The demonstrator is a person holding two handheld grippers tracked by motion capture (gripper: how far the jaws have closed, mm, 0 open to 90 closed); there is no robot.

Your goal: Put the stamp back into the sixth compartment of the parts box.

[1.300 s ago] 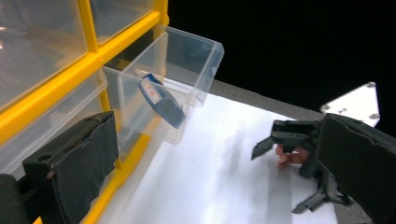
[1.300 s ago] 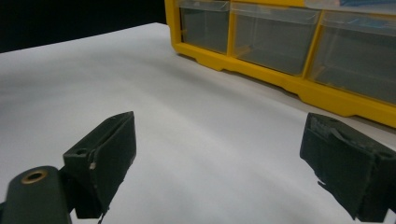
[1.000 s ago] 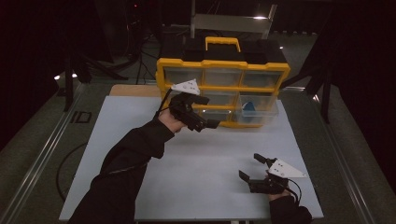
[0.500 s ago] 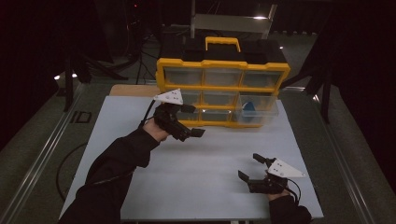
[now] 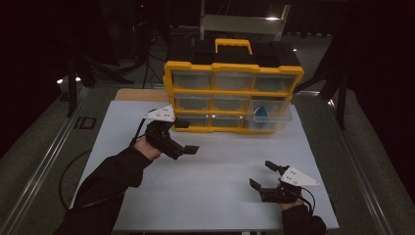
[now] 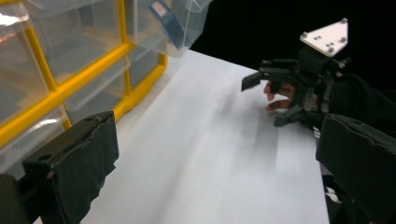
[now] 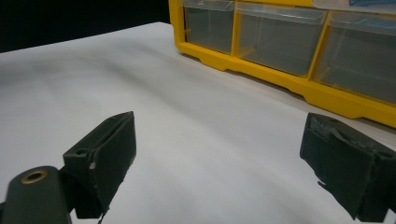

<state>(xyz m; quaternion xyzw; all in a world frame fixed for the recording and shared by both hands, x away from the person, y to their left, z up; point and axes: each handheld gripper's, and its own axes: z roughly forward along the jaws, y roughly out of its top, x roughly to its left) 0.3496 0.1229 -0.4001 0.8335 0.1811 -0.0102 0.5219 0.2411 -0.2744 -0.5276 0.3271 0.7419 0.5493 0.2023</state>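
The fingers of my left gripper [image 5: 188,136] are spread wide, with nothing between them. In the left gripper view I see both black pads [image 6: 70,163] far apart, and there is just white table [image 5: 210,196] between them. My right gripper [image 5: 262,174] is spread too and holds nothing. Its own view shows bare table between its two pads [image 7: 105,154].

Here is what changed. A second ago my left gripper was right up at the front of the yellow box of drawers [image 5: 234,91], near the bottom row. Half a second ago it had started to slide away to the left. Now it hangs over the table, near the box's bottom left corner but not touching any drawer. My right gripper has not moved at all. It sits low at the near right part of the table, well apart from the box.

The clear drawer [image 5: 271,122] on the right side of the box sticks out toward me, just as it did before. A small blue thing [image 5: 262,111] lies inside it. I cannot tell what the blue thing is.

I think my left gripper is done with the box front for now and is backing off. The clear drawer is not shut yet, so I think that job is left. My right gripper is on that side, though not close, and its fingers are ready.
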